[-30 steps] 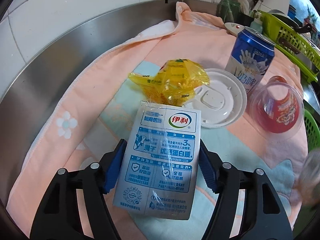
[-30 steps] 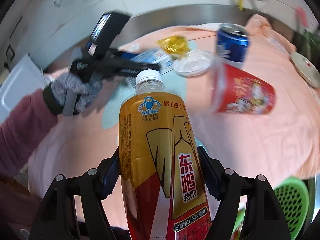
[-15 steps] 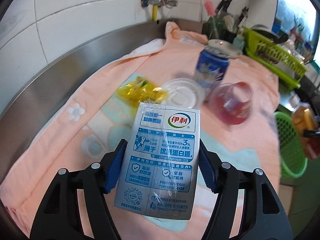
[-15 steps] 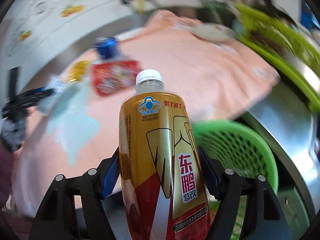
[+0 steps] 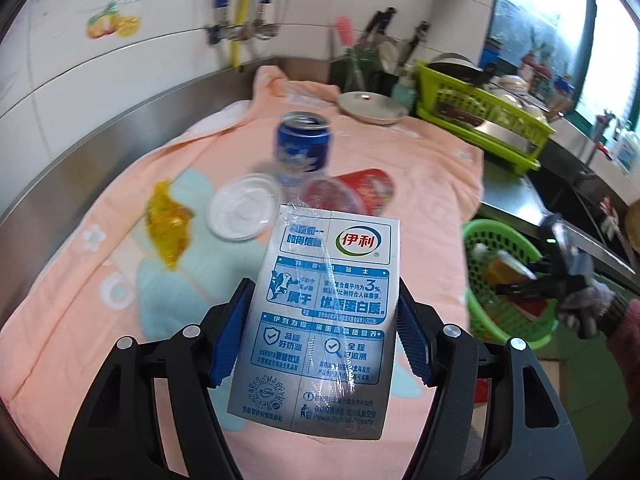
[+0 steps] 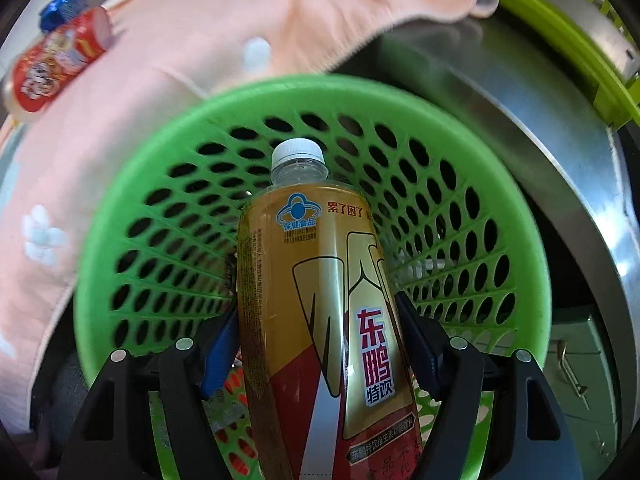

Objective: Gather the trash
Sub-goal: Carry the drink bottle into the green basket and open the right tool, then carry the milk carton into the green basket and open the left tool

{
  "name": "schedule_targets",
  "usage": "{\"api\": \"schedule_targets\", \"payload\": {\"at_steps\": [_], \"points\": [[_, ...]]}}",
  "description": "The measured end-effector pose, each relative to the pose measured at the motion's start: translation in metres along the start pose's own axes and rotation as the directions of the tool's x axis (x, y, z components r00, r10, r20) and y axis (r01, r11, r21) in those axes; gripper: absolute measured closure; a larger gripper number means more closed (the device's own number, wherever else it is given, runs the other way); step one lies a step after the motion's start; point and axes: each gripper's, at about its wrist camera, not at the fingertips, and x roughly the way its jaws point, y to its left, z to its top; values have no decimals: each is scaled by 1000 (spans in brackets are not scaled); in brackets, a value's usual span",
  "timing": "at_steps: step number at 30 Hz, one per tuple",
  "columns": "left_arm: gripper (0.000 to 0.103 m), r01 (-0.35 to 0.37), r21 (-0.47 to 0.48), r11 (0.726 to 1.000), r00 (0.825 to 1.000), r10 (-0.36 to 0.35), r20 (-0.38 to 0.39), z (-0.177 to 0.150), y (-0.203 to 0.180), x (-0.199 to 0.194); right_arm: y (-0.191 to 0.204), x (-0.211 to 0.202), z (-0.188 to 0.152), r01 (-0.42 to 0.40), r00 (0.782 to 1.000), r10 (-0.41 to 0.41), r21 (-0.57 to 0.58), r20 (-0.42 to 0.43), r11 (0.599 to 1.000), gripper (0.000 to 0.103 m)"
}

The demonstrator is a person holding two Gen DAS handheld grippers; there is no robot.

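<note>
My left gripper [image 5: 324, 328] is shut on a white and blue milk carton [image 5: 320, 316], held above the pink towel [image 5: 80, 300]. On the towel lie a yellow wrapper [image 5: 168, 220], a white lid [image 5: 244, 210], an upright blue can [image 5: 302, 146] and a tipped red cup [image 5: 352, 194]. My right gripper [image 6: 316, 344] is shut on a gold and red drink bottle [image 6: 320, 300], pointing down into the green perforated basket [image 6: 460, 216]. In the left wrist view that basket [image 5: 480, 236] sits past the towel's right edge, with the right gripper [image 5: 520, 284] over it.
A steel counter rim [image 6: 560, 184] curves beside the basket. A lime green dish rack [image 5: 480, 120], a pale plate [image 5: 372, 106] and utensils stand at the back right. Tiled wall and taps [image 5: 240, 32] run behind. A gloved hand [image 5: 592, 304] holds the right gripper.
My left gripper rose and drew back with the carton, so the towel items look farther. My right gripper swung from the towel to above the green basket and tipped downward with the bottle.
</note>
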Motion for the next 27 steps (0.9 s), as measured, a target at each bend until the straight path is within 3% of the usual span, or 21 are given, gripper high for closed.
{"api": "schedule_targets", "payload": {"at_steps": [5,14,21,27], "points": [[37,45,37,998,999,-45,-3,2,-29,4,-1,24,12,10,999,-9,9,-49,1000,33],[37,138,85,987,990,-137,-23,6,-81,21,-13,33,2,23,999,-23,19,-29,1000,31],[37,208,120,971,978,-203,-52,10,-121,38,-21,5,-21,20,998,-22,26,54,999,29],[37,253,152,955,966,-242,-89,10,-158,56,-25,-48,-44,-15,983,6,51,181,999,29]]}}
